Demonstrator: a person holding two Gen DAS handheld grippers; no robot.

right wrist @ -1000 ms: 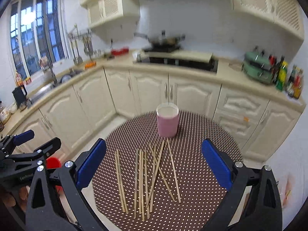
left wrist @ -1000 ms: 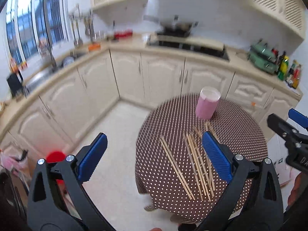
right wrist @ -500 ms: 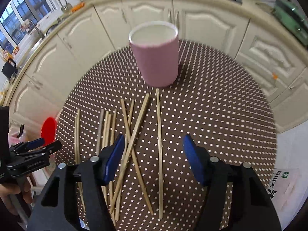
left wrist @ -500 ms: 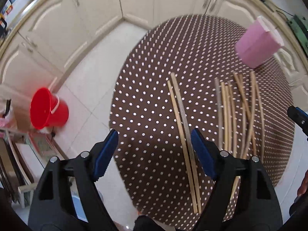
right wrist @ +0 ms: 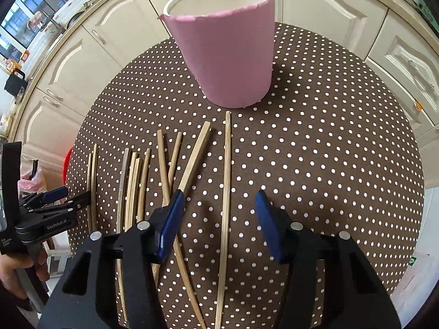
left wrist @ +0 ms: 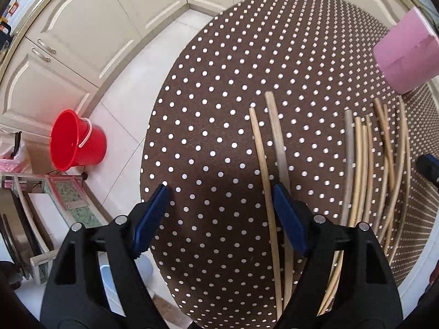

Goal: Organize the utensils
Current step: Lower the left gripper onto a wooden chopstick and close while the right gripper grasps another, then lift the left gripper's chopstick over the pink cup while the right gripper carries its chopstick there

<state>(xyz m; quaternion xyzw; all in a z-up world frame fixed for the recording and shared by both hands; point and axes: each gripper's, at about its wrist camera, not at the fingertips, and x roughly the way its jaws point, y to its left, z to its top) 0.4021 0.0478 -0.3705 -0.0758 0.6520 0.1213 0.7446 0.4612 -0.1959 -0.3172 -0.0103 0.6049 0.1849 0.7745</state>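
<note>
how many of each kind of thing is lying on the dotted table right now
chopsticks: 10
pink cup: 1
total: 11

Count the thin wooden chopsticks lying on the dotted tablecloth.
10 thin wooden chopsticks: two far left, four bunched beside them, three crossing mid-table, one lying between the open right claw fingers. Others could hide beneath the claw.
</note>
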